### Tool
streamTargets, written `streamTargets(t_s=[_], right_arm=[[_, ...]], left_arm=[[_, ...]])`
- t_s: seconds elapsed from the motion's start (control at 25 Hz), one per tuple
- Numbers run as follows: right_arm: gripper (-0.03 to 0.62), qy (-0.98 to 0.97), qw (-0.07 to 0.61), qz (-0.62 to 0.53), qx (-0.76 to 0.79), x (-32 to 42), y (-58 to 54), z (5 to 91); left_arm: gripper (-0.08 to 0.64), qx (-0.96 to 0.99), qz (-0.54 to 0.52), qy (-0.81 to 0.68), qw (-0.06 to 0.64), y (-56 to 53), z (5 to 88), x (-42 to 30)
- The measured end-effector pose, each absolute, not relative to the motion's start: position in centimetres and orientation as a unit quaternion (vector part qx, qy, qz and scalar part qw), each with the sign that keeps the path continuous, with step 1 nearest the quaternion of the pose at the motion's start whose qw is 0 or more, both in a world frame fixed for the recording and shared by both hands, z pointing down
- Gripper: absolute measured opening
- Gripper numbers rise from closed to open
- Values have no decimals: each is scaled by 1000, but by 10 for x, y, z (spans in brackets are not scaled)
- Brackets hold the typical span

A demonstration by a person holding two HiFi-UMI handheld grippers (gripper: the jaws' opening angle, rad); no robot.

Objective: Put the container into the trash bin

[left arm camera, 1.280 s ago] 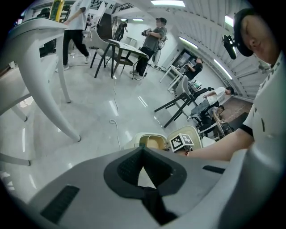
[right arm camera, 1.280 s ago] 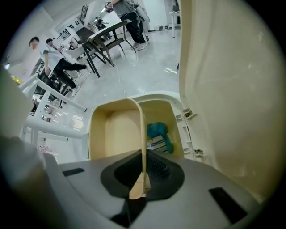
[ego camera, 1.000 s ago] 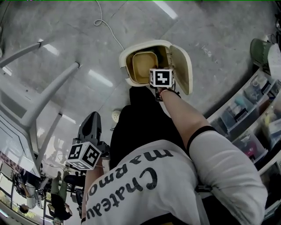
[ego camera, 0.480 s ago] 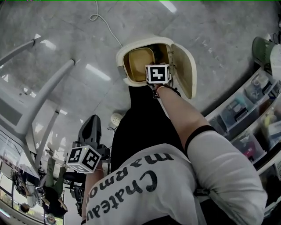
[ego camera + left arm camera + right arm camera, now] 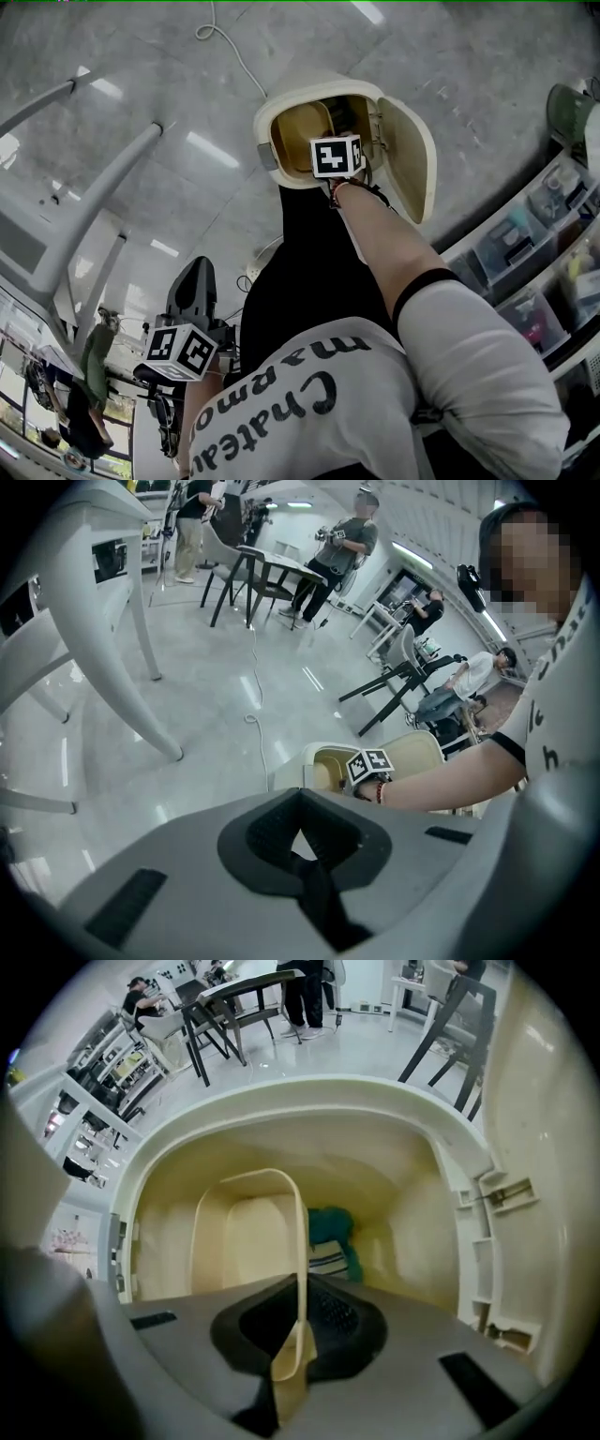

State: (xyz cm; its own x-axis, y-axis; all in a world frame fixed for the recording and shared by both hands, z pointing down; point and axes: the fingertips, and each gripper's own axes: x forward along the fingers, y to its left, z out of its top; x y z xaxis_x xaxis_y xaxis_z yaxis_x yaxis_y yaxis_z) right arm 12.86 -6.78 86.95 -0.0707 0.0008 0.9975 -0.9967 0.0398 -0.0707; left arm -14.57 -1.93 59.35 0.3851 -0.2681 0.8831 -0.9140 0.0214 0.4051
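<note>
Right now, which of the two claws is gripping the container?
The right claw, shut on the thin edge of the cream container over the open trash bin. The left claw is shut on nothing, away from the bin.

We find the trash bin point(image 5: 270, 155) on the floor point(image 5: 141, 75) straight ahead of us, its lid point(image 5: 412, 159) standing open at the right. The container point(image 5: 248, 1232) hangs upright inside the bin's mouth, one edge between the jaws of our right gripper point(image 5: 295, 1354) above it. Some rubbish point(image 5: 328, 1232) lies deeper in the bin, behind the container. A cable point(image 5: 234, 56) lies on the floor beyond the bin. Table legs point(image 5: 103, 206) stand to the left and shelves point(image 5: 525, 253) to the right. Our left gripper point(image 5: 195, 277) is low at the left, well apart from the bin.
</note>
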Motion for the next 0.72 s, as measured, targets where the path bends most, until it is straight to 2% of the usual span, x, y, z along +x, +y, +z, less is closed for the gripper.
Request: streamTargets(t_s=[0.72], right_arm=[[34,-526,534,476,460,124,-65,889]], left_arm=[[21,621,296,-482,542,0,598,-160]])
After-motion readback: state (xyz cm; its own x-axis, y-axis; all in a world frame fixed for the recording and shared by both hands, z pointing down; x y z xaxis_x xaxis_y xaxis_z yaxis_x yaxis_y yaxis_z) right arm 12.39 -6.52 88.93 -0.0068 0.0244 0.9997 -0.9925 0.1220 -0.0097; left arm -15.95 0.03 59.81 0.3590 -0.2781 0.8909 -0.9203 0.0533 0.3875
